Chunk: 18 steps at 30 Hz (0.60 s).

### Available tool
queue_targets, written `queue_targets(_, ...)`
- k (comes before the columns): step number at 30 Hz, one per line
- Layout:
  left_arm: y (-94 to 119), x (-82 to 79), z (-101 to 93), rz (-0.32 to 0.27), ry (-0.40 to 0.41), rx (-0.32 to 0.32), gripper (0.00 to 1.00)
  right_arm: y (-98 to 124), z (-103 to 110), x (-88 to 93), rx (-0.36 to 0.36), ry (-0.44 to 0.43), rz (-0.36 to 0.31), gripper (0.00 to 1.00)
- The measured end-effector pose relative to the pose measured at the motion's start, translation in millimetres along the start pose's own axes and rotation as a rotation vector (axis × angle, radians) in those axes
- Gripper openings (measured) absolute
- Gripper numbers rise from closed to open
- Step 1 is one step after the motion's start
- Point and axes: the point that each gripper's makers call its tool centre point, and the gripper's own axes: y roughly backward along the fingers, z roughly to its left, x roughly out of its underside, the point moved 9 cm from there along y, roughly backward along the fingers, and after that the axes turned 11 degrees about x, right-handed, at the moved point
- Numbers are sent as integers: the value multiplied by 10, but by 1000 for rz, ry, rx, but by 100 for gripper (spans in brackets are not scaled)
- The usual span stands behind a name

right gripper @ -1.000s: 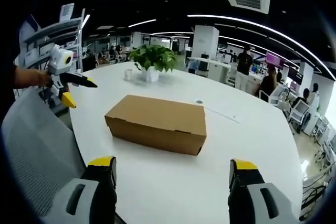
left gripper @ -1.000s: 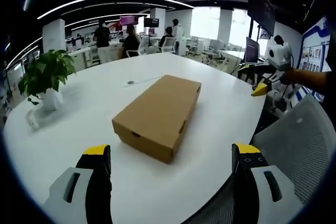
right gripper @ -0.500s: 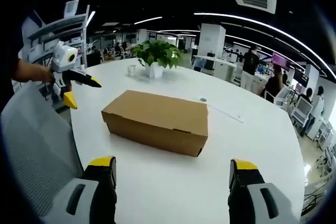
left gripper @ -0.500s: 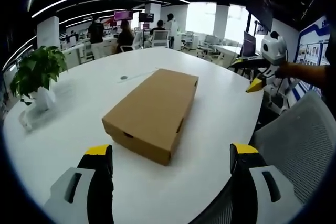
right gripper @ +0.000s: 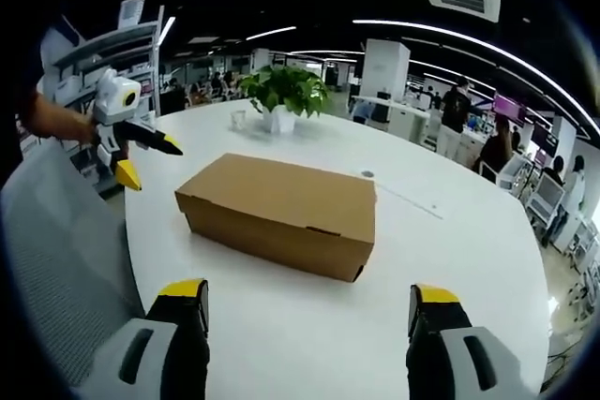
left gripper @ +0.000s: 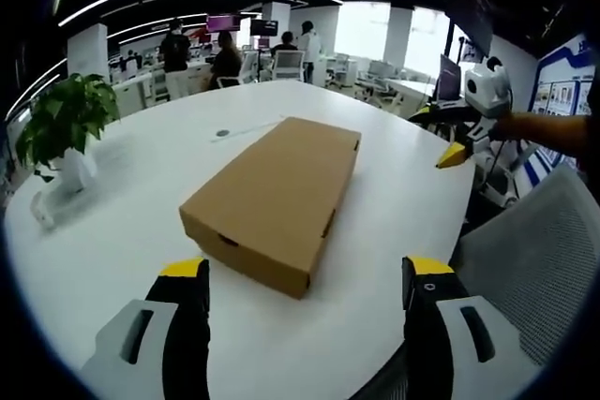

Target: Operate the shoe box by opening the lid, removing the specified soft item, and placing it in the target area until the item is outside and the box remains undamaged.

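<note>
Open-plan office all around, dark ceiling crossed by long curved light strips, white pillars, bright windows at the back, and people [left gripper: 225, 55] standing and sitting among desks far behind. Front and centre is a big round white table [left gripper: 122, 231], smooth and glossy, its curved edge running past a grey mesh chair [left gripper: 539, 250] that sits just beside it. Lying flat near the table's middle is the shoe box [left gripper: 277, 194], plain brown cardboard, lid down and closed, long side angled away in the left gripper view, broadside in the right gripper view [right gripper: 281, 213]. Off toward the table's far side stands a potted plant [left gripper: 64, 128] in a white pot, leafy and green, well apart from the box, with a small clear cup [right gripper: 237, 119] just beside it. A small round disc [left gripper: 222, 133] sits on the tabletop beyond the box. Left gripper [left gripper: 300, 278] hangs short of the box, yellow-tipped jaws spread wide with nothing between them. Right gripper [right gripper: 309, 302] likewise, jaws parted and empty, box ahead of them, not touching.
</note>
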Motion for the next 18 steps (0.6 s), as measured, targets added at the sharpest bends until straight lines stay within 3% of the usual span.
queue_targets(18, -189, -15, 108, -15, 44, -45, 84, -376, -87, -11, -33, 65, -19, 82)
